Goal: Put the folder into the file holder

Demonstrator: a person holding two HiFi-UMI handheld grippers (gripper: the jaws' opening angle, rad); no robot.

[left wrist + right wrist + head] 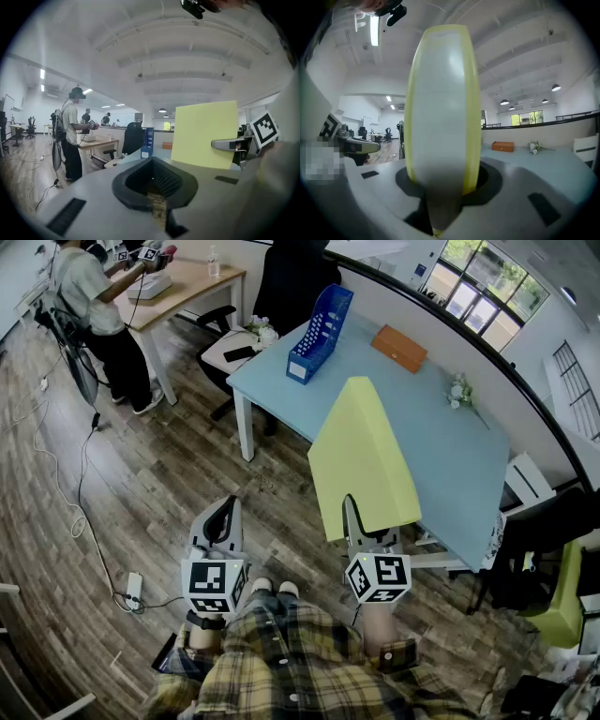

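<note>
My right gripper (354, 517) is shut on the lower edge of a thick pale-yellow folder (361, 460), which stands up in front of me over the near corner of the light-blue table (469, 474). In the right gripper view the folder (443, 108) is edge-on between the jaws, its white pages showing. The blue file holder (319, 332) stands upright on the table's far left corner, well away from the folder. My left gripper (225, 512) hangs over the wooden floor to the left, jaws together with nothing between them. The left gripper view also shows the folder (206, 133) and the file holder (148, 142).
An orange box (398, 348) and a small bunch of white flowers (459, 390) lie near the table's far edge by a low partition. A black office chair (239, 343) stands left of the table. A person (94, 296) works at a wooden desk (183, 287). Cables trail across the floor.
</note>
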